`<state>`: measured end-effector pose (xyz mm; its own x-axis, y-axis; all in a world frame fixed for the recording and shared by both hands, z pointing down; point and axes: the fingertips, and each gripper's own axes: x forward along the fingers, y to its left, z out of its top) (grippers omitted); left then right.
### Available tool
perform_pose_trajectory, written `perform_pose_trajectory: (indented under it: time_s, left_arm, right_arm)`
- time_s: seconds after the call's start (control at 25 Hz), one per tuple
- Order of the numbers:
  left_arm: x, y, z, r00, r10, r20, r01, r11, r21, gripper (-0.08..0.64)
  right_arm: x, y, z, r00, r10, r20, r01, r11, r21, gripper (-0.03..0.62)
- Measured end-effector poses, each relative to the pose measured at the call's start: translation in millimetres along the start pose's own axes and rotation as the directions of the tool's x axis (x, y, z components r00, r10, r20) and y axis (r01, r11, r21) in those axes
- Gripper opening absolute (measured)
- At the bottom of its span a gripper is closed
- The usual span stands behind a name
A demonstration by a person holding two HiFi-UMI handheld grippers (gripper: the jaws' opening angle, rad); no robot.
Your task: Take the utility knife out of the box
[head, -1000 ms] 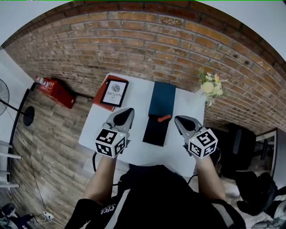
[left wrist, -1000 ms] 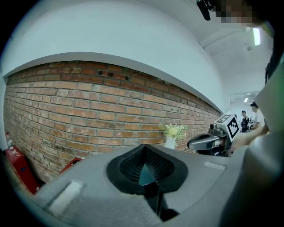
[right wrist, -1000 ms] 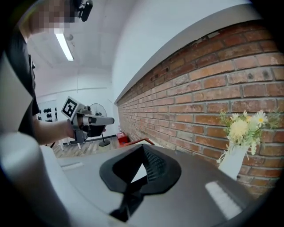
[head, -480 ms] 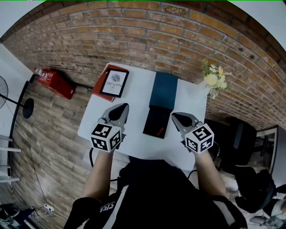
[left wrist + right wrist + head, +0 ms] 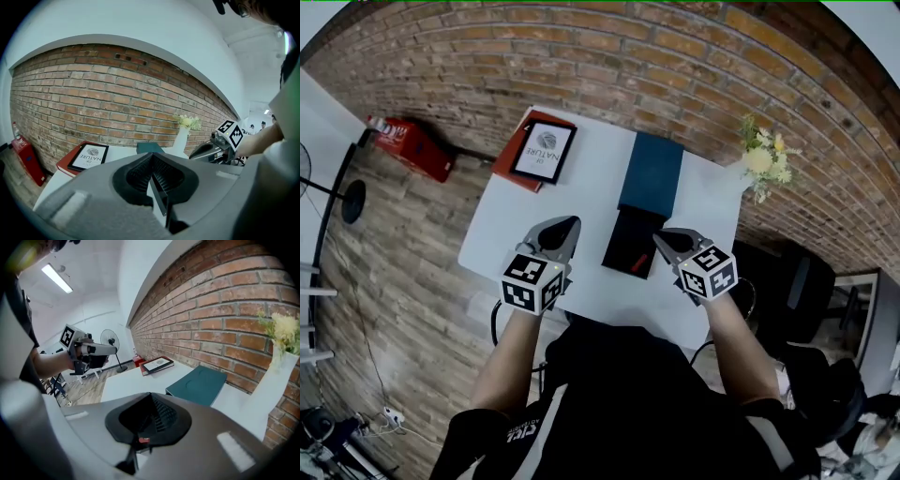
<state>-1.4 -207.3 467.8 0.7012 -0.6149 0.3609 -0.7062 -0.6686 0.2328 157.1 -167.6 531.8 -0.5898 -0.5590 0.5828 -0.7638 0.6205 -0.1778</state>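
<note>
On a white rectangular desk (image 5: 502, 225) set against a red brick wall (image 5: 581, 56), seen from above, an open box lies near the middle. Its flat teal rectangular lid (image 5: 652, 173) rests on the desk on the wall side. The lid's near edge meets the far end of the shallow black tray (image 5: 630, 234) that forms the box's base. Inside the tray, at the end nearest the person, a small red-orange strip shows. This is the utility knife (image 5: 629, 266), lying in the tray; little more of it can be made out.

The left gripper (image 5: 574, 222), grey with a black-and-white marker cube, hovers over the desk just left of the tray. Its fingers are pressed together with nothing between them. The right gripper (image 5: 657, 235) hangs just right of the tray, beside its long edge. Its fingers are likewise closed together and empty.

At the desk's far left corner, a red hardcover book (image 5: 508, 169) carries a black-framed white panel (image 5: 542, 153) printed "OF NATURE". At the far right corner stands a white vase of pale yellow flowers (image 5: 765, 161).

On the wooden floor to the left, a red case (image 5: 408, 148) lies by the wall. The round black base of a standing fan (image 5: 342, 202) sits further left.
</note>
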Motion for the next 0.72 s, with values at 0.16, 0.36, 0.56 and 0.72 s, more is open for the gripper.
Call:
perform_pose_trajectory:
  time_s: [0.16, 0.36, 0.56, 0.72]
  left_arm:
    - [-0.2, 3.0, -6.5, 1.0, -0.001, -0.004, 0.001, 1.0, -0.009, 0.008]
    - [-1.5, 6.6, -10.8, 1.0, 0.001, -0.002, -0.001, 1.0, -0.018, 0.008]
    - [-2.2, 11.4, -17.5, 1.0, 0.005, 0.001, -0.005, 0.999, -0.04, 0.008]
    - [-5.3, 15.9, -24.6, 1.0, 0.012, 0.005, -0.012, 0.998, -0.06, 0.008]
  right_arm:
    - [23.5, 3.7, -27.0, 0.992, 0.038, -0.122, -0.045, 0.997, -0.057, 0.008]
    - [45.5, 9.6, -61.9, 0.95, 0.107, -0.294, -0.154, 0.978, -0.142, 0.051]
    - [61.4, 12.8, -100.7, 0.85, 0.157, -0.503, -0.295, 0.932, -0.208, 0.087]
    - [70.7, 14.5, -124.1, 0.763, 0.159, -0.626, -0.386, 0.889, -0.245, 0.106]
